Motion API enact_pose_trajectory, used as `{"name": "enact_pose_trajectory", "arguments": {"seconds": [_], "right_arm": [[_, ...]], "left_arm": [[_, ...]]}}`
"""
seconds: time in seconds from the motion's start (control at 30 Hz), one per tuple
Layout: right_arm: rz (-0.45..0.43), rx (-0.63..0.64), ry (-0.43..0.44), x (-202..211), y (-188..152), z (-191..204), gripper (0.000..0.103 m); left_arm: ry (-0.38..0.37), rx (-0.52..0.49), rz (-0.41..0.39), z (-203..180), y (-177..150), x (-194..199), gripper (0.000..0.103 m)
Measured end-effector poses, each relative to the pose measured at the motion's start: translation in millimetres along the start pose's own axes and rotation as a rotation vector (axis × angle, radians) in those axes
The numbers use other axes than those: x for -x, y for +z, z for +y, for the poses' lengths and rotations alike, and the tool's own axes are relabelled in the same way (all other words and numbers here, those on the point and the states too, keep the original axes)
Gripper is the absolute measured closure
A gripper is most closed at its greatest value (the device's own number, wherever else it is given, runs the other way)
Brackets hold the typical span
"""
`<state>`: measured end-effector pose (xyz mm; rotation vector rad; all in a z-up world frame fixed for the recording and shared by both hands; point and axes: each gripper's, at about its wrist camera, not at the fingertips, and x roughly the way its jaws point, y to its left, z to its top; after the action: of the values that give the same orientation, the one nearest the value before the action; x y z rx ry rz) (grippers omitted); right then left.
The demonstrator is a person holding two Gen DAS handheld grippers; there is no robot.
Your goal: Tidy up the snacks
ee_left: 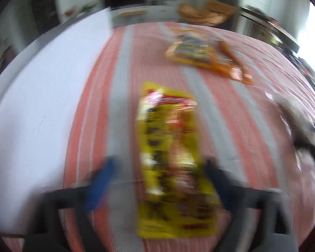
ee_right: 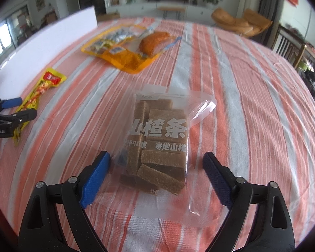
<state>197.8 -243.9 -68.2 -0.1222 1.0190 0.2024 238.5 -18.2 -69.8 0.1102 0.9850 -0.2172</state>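
The right hand-held gripper (ee_right: pixel 156 168) stands wide, its blue pads either side of the clear plastic bag of brown hawthorn bars (ee_right: pixel 160 141) on the striped orange-and-grey cloth of the worktop (ee_right: pixel 252 105), not pressing it. To grip well, close squarely on the bars, not the loose film. The left hand-held gripper (ee_left: pixel 159 180) straddles the long yellow snack packet (ee_left: pixel 170 159); contact is too blurred to tell. The orange snack pouch (ee_right: pixel 124 52) lies beyond.
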Motion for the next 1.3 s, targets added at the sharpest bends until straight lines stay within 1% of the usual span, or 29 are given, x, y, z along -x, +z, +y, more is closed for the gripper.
{"name": "enact_pose_trajectory", "arguments": {"seconds": [0.03, 0.07, 0.1, 0.17, 0.2, 0.23, 0.27, 0.37, 0.43, 0.5, 0.53, 0.57, 0.6, 0.63, 0.67, 0.73, 0.83, 0.87, 0.9, 0.93, 0.97, 1.0, 1.03, 1.07, 1.1, 1.17, 1.2, 1.27, 1.3], "right_arm": [[0.012, -0.014, 0.003, 4, 4, -1, 0.048], [0.021, -0.039, 0.003, 8, 8, -3, 0.049], [0.03, -0.076, 0.025, 12, 10, -6, 0.049], [0.017, -0.126, 0.068, 20, 10, -10, 0.049], [0.007, -0.148, 0.094, 24, 10, -12, 0.049], [-0.01, -0.179, 0.142, 31, 9, -14, 0.049], [-0.028, -0.203, 0.189, 37, 8, -15, 0.049], [-0.067, -0.241, 0.284, 54, 12, -10, 0.049], [-0.091, -0.249, 0.324, 63, 23, -2, 0.049], [-0.107, -0.241, 0.334, 70, 34, 7, 0.048], [-0.117, -0.236, 0.339, 74, 39, 12, 0.048], [-0.127, -0.236, 0.351, 78, 43, 16, 0.048], [-0.136, -0.236, 0.367, 82, 45, 19, 0.048], [-0.147, -0.235, 0.387, 85, 46, 24, 0.048], [-0.154, -0.231, 0.397, 88, 46, 27, 0.048], [-0.163, -0.222, 0.417, 93, 43, 34, 0.048], [-0.16, -0.223, 0.446, 95, 36, 39, 0.048], [-0.158, -0.222, 0.452, 95, 34, 40, 0.048], [-0.157, -0.22, 0.455, 96, 32, 40, 0.048], [-0.156, -0.215, 0.457, 97, 31, 41, 0.048], [-0.156, -0.208, 0.457, 98, 29, 42, 0.048], [-0.156, -0.202, 0.454, 99, 27, 41, 0.048], [-0.158, -0.197, 0.452, 101, 26, 41, 0.048], [-0.16, -0.192, 0.45, 102, 25, 41, 0.048], [-0.162, -0.19, 0.45, 103, 24, 41, 0.048], [-0.172, -0.195, 0.455, 106, 24, 39, 0.048], [-0.179, -0.201, 0.46, 108, 25, 38, 0.048], [-0.197, -0.209, 0.471, 111, 27, 36, 0.048], [-0.204, -0.213, 0.477, 113, 28, 36, 0.048]], "left_arm": [[0.034, -0.041, 0.0, -6, 1, 5, 0.069], [0.048, -0.064, -0.009, -8, 2, 10, 0.077], [0.032, -0.051, -0.017, -5, 3, 15, 0.082], [-0.062, 0.051, -0.026, 11, 3, 27, 0.088], [-0.09, 0.081, -0.036, 17, 2, 32, 0.091], [-0.116, 0.11, -0.055, 21, 1, 39, 0.103], [-0.147, 0.131, -0.066, 24, -1, 46, 0.103], [-0.213, 0.166, -0.096, 23, -4, 63, 0.103], [-0.232, 0.164, -0.098, 23, -6, 67, 0.103], [-0.24, 0.134, -0.076, 20, -8, 64, 0.101], [-0.236, 0.119, -0.063, 19, -10, 62, 0.091], [-0.234, 0.104, -0.053, 19, -11, 61, 0.066], [-0.233, 0.098, -0.049, 21, -14, 63, 0.048], [-0.236, 0.089, -0.052, 22, -15, 64, 0.015], [-0.234, 0.081, -0.061, 21, -15, 65, 0.002], [-0.208, 0.05, -0.074, 19, -15, 64, 0.002], [-0.128, -0.022, 0.003, 12, -13, 44, 0.002], [-0.075, -0.056, 0.038, 8, -14, 32, 0.002], [-0.043, -0.078, 0.059, 6, -16, 25, 0.002], [-0.009, -0.096, 0.082, 5, -18, 17, 0.004], [0.012, -0.105, 0.1, 3, -20, 10, 0.011], [-0.02, -0.084, 0.076, 5, -22, 11, 0.026], [-0.042, -0.04, 0.043, 9, -23, 16, 0.054], [-0.027, -0.032, 0.048, 9, -23, 16, 0.056], [-0.041, -0.025, 0.048, 10, -22, 16, 0.058], [-0.084, 0.004, 0.022, 13, -23, 23, 0.067], [-0.11, 0.033, 0.02, 17, -23, 25, 0.068], [-0.207, 0.126, -0.01, 29, -25, 34, 0.068], [-0.228, 0.151, -0.025, 32, -25, 40, 0.068]]}}
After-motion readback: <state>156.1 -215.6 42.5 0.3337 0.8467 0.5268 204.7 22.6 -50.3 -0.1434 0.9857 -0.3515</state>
